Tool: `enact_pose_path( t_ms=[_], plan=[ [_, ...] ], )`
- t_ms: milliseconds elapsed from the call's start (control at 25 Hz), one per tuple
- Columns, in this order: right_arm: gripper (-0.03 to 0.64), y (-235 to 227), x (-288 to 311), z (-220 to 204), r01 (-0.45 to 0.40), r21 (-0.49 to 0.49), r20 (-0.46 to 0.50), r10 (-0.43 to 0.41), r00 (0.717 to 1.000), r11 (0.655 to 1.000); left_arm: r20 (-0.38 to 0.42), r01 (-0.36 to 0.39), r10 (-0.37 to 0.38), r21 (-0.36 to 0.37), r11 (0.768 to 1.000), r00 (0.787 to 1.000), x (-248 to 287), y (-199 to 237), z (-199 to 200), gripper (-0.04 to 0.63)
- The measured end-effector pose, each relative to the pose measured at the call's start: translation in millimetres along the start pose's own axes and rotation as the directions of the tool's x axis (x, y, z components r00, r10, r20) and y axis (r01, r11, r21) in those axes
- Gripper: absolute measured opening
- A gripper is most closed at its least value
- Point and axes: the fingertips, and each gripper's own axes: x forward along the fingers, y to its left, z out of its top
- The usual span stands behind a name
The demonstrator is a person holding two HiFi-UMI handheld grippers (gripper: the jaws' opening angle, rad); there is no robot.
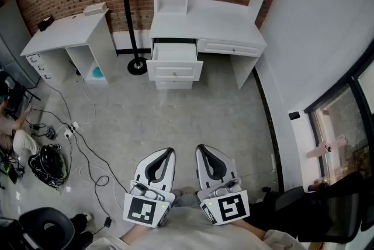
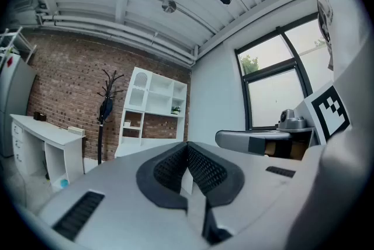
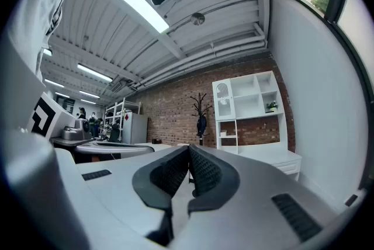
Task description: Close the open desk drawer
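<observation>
A white desk (image 1: 205,27) with a shelf unit on top stands against the brick wall at the far side of the room. Its left drawer (image 1: 174,65) is pulled out towards me, two small knobs on its front; the right drawer (image 1: 229,48) is pushed in. My left gripper (image 1: 168,152) and right gripper (image 1: 201,149) are held close to my body, side by side and level, far from the desk. Both are shut with nothing between their pads. In the left gripper view the shelf unit (image 2: 153,107) shows beyond the shut left gripper (image 2: 187,145). The right gripper (image 3: 188,149) also points at the shelves (image 3: 250,108).
A black coat stand (image 1: 131,15) stands just left of the desk. A second white desk (image 1: 69,35) sits at far left. Cables and a power strip (image 1: 69,129) trail across the floor at left. A black chair (image 1: 318,211) is at my right, by the window wall.
</observation>
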Motion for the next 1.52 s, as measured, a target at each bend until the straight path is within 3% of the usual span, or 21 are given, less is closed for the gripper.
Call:
enact_pose_path(
  t_ms=[480, 640, 880, 1080, 1240, 1520],
  plan=[
    [0.029, 24, 25, 1, 0.026, 0.009, -0.001, -0.026, 1.000, 1.000, 0.012, 0.037, -0.037, -0.029, 0.999, 0.999, -6, 31, 5, 0.017],
    [0.031, 24, 30, -2, 0.026, 0.073, -0.004, -0.026, 1.000, 0.997, 0.021, 0.044, -0.042, -0.053, 0.998, 0.999, -9, 39, 5, 0.017],
    [0.031, 20, 51, -3, 0.011, 0.108, 0.027, -0.014, 1.000, 0.994, -0.027, 0.050, -0.050, -0.003, 0.999, 0.998, -6, 60, -7, 0.017],
    [0.031, 12, 80, -15, -0.025, 0.111, 0.013, 0.024, 1.000, 0.993, -0.018, 0.030, -0.031, -0.035, 0.999, 0.999, 14, 76, -15, 0.017],
    [0.031, -1, 108, -20, -0.056, 0.113, -0.006, 0.057, 0.998, 0.992, -0.032, 0.018, -0.018, -0.010, 1.000, 0.999, 39, 91, -18, 0.017],
    [0.031, -54, 165, -25, -0.098, 0.108, -0.011, 0.100, 0.995, 0.989, -0.022, -0.004, 0.004, -0.004, 1.000, 1.000, 116, 109, -13, 0.017]
  ],
)
